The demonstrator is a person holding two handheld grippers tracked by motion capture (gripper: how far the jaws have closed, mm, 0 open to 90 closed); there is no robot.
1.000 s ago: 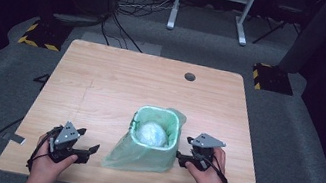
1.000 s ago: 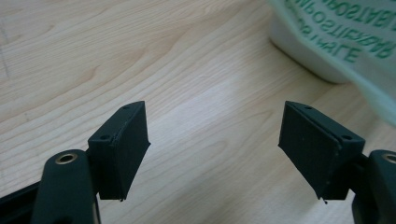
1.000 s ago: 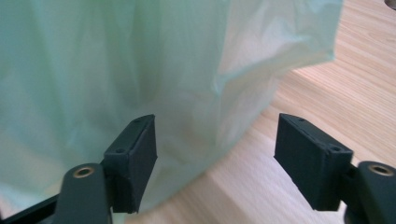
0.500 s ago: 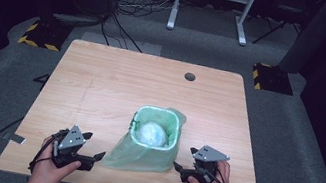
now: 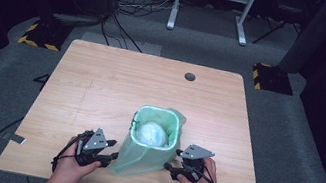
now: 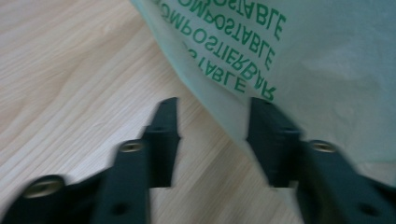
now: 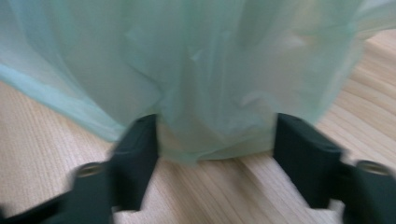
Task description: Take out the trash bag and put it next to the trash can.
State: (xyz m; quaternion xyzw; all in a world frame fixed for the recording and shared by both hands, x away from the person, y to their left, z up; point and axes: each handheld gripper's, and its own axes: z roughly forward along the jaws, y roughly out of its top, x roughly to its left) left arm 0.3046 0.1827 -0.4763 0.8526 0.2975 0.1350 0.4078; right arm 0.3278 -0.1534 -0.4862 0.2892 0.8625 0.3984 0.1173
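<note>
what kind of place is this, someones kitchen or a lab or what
Most likely a lab or recording studio, not a kitchen. A bare wooden table stands alone on grey carpet, cables trail across the floor behind it, and yellow-and-black striped floor blocks sit near its far corners against dark surroundings.

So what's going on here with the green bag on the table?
A person holds a gripper in each hand, low at the near edge of the table. Between them stands a small bin lined with a green compostable bag with something pale inside. The left gripper and right gripper are both open at the bag's base.
</note>
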